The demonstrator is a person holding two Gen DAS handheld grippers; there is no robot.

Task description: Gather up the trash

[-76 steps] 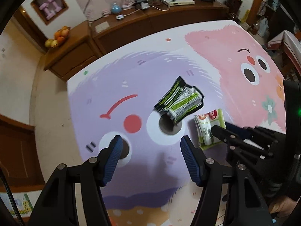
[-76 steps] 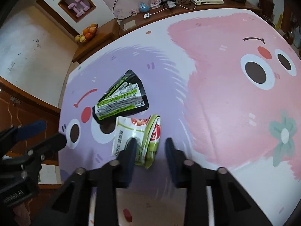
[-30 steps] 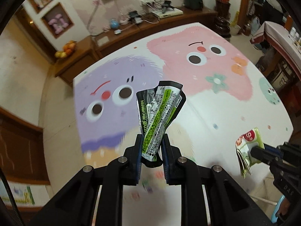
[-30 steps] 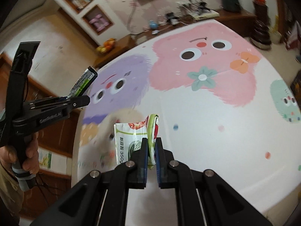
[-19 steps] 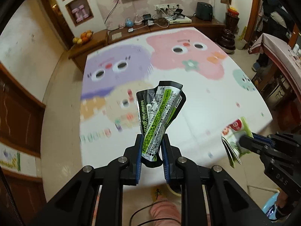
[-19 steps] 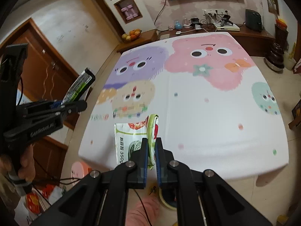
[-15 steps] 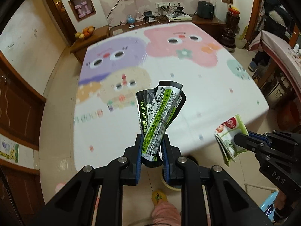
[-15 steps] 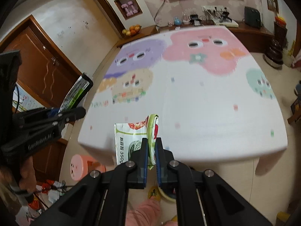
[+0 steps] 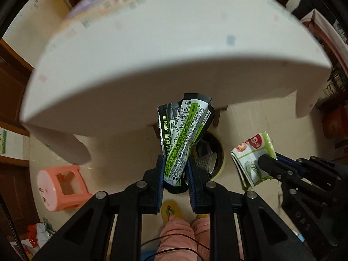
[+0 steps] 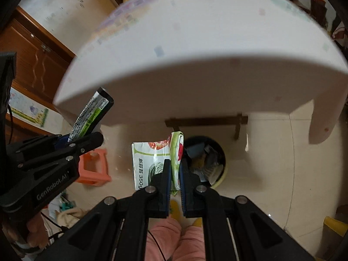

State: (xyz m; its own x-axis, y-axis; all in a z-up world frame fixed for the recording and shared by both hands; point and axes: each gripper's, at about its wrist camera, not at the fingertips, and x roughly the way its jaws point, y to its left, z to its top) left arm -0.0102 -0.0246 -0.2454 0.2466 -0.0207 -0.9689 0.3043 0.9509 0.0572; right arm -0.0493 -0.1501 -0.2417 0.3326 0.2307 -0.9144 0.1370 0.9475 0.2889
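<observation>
My left gripper is shut on a crumpled black and green wrapper that stands up between its blue pads. To its right, my right gripper is shut on a folded white and green bag. In the right wrist view that bag is pinched in the right gripper, and the left gripper with the wrapper is at the left. Both point down at a round trash bin on the floor, partly filled; the bin lies just behind the wrapper.
The white table edge looms above the bin. A pink plastic stool stands on the floor at the left. The person's pink trouser legs and yellow slippers are below the grippers. A wooden crossbar runs under the table.
Both grippers have come back off the table top and sunk below its edge, still holding their pieces. The bin on the floor now fills the middle of both views.
</observation>
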